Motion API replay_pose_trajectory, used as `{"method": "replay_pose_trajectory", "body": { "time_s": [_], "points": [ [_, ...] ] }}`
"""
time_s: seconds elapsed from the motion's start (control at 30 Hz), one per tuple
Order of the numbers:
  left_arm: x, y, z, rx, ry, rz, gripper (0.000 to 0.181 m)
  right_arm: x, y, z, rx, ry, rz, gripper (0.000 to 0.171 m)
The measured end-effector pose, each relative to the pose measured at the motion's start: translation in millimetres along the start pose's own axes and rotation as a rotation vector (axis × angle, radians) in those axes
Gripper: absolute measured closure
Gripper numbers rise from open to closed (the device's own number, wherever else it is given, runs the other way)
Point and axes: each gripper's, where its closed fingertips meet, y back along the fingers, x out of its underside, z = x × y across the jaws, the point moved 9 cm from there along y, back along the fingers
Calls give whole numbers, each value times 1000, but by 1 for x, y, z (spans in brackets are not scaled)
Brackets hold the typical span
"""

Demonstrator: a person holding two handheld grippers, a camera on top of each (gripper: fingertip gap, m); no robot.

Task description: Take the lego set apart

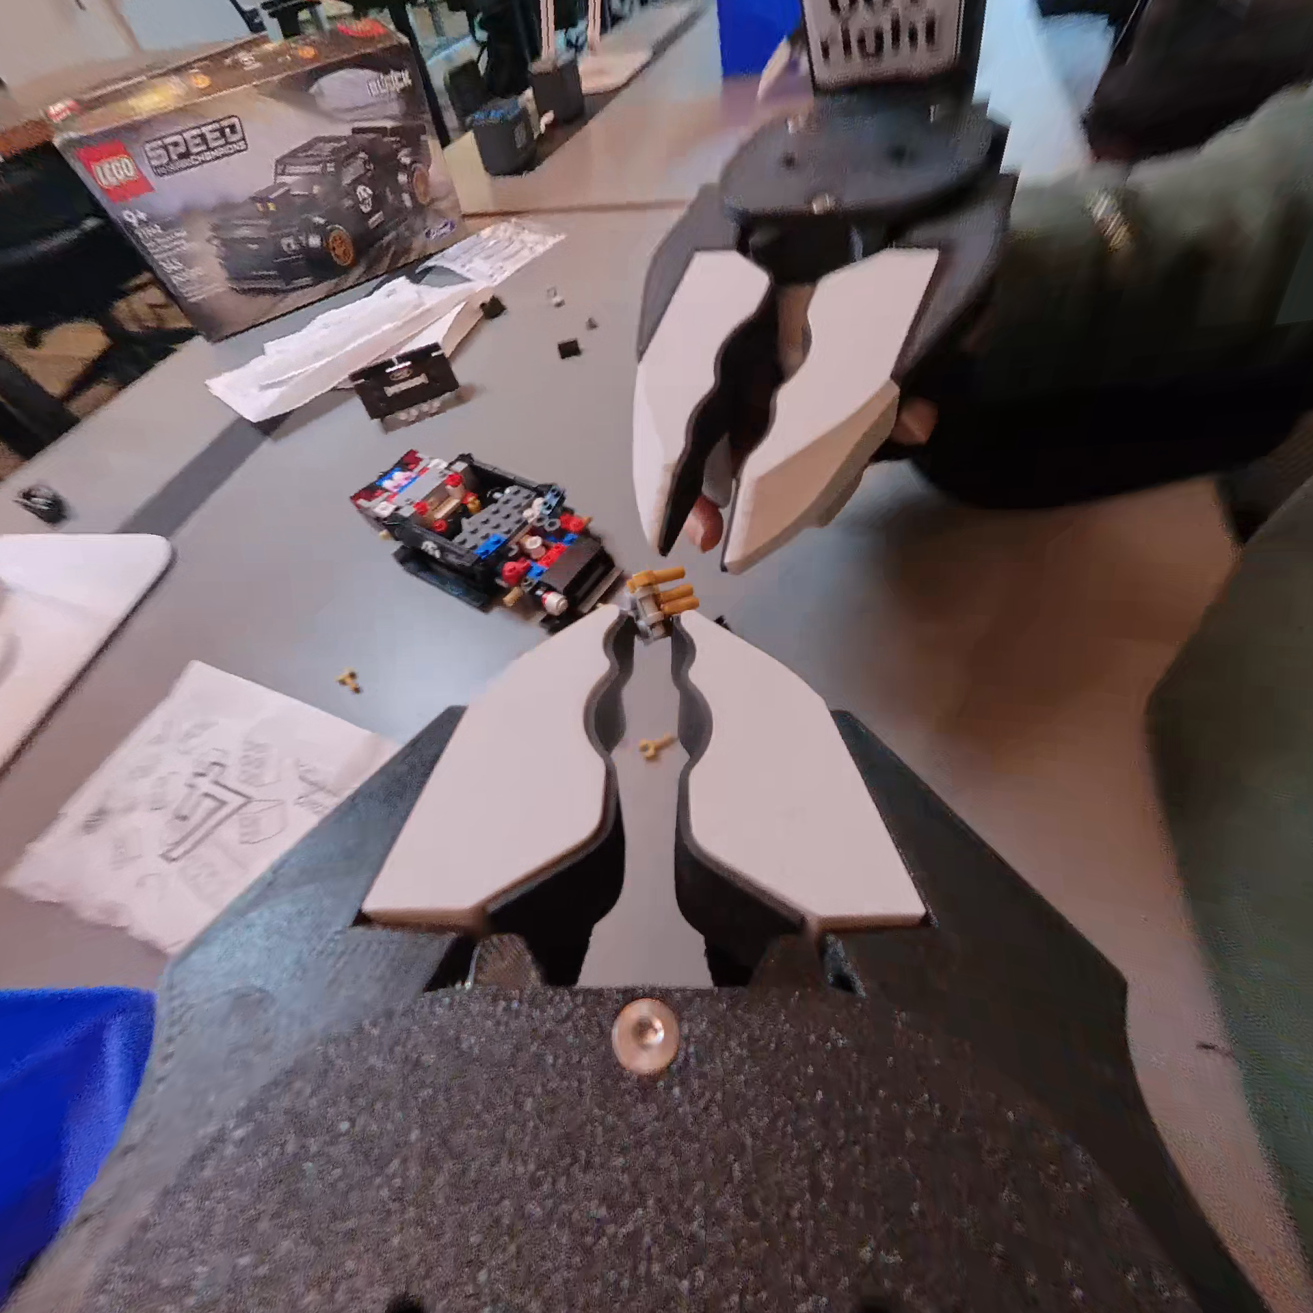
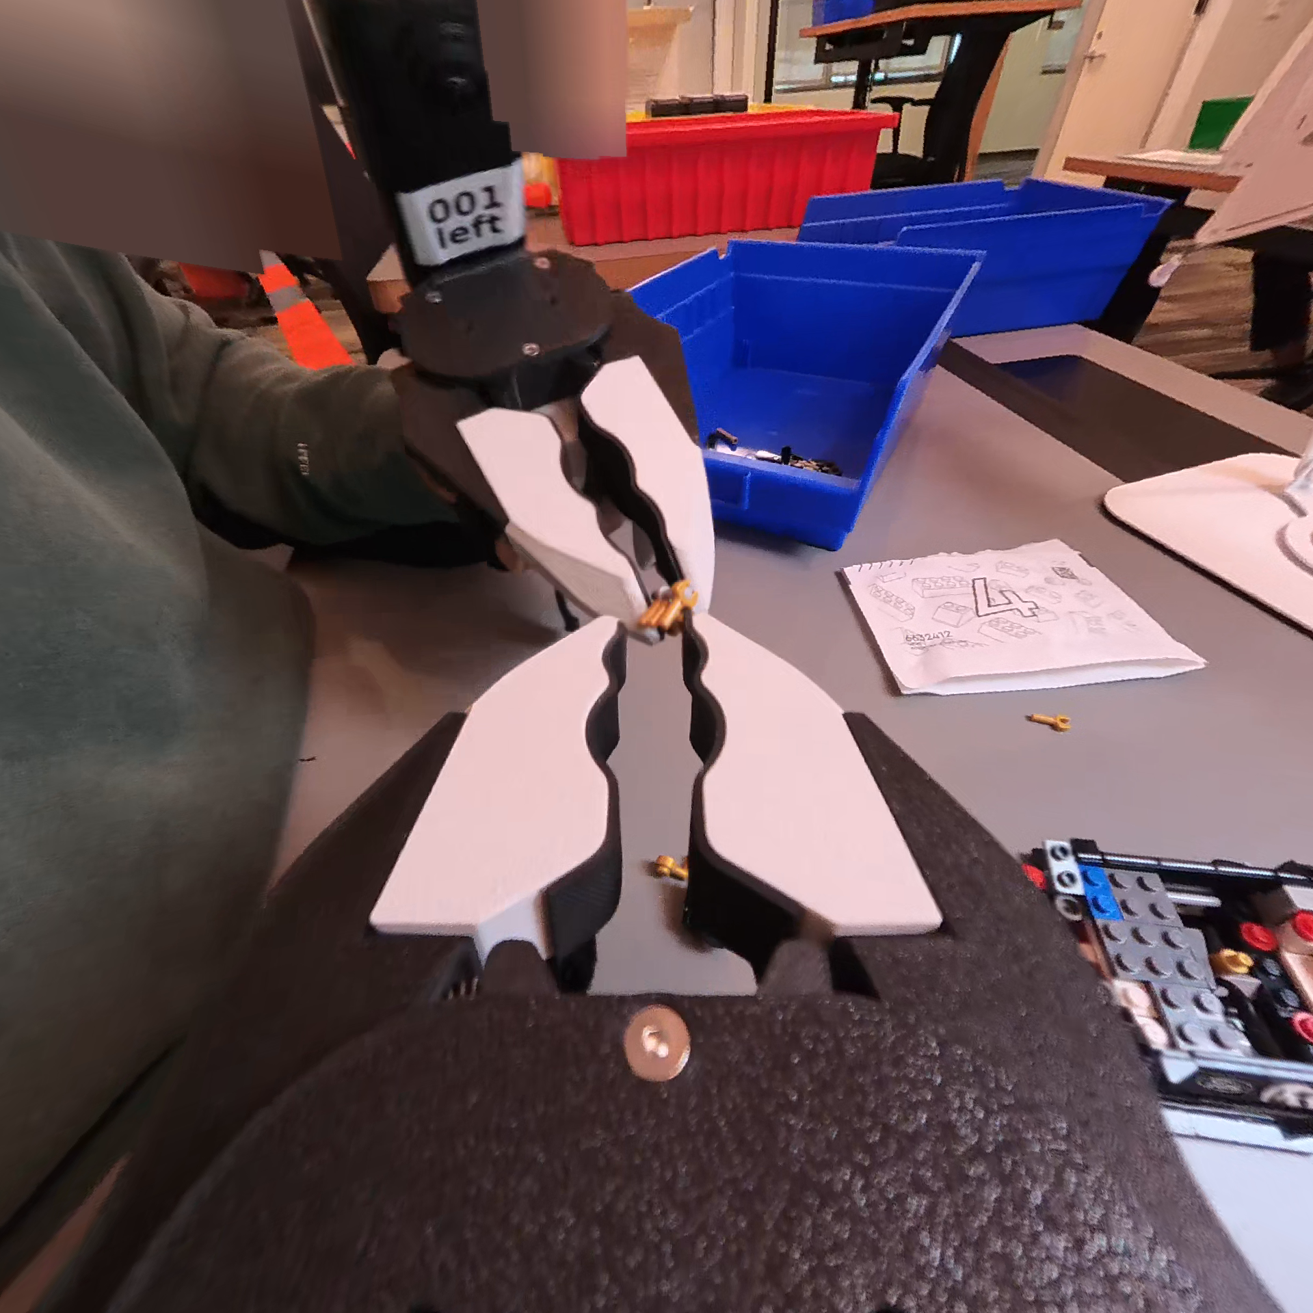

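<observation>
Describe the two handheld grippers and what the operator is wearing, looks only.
Both are alike: the left gripper and right gripper each have a coarse-textured black body with a silver screw at centre, and two flat white fingers with wavy black inner pads. A round black plate tops each, and the left's black handle carries a white label band. No cables show. The operator wears a grey-green sleeve.

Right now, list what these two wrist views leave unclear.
- Right gripper, left wrist view: motion blur; whether it touches the small grey piece with gold pins is unclear.
- Same piece, right wrist view: both grippers' fingertips crowd it; which one grips is unreadable.
- Half-stripped black lego car, right wrist view: cut off by the right edge.
- Blue plastic bin: contents too small.
</observation>
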Motion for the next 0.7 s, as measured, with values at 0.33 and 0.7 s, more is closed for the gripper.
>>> {"method": "replay_pose_trajectory", "body": {
  "time_s": [0.33, 0.7],
  "points": [
    [1, -6, -13, -197, -295, 108, 172, 8, -8, -7, 48, -152, 76, 166],
    [1, -8, -18, -264, -411, 114, 172, 10, -8, -11, 6, -288, 75, 167]
  ]
}}
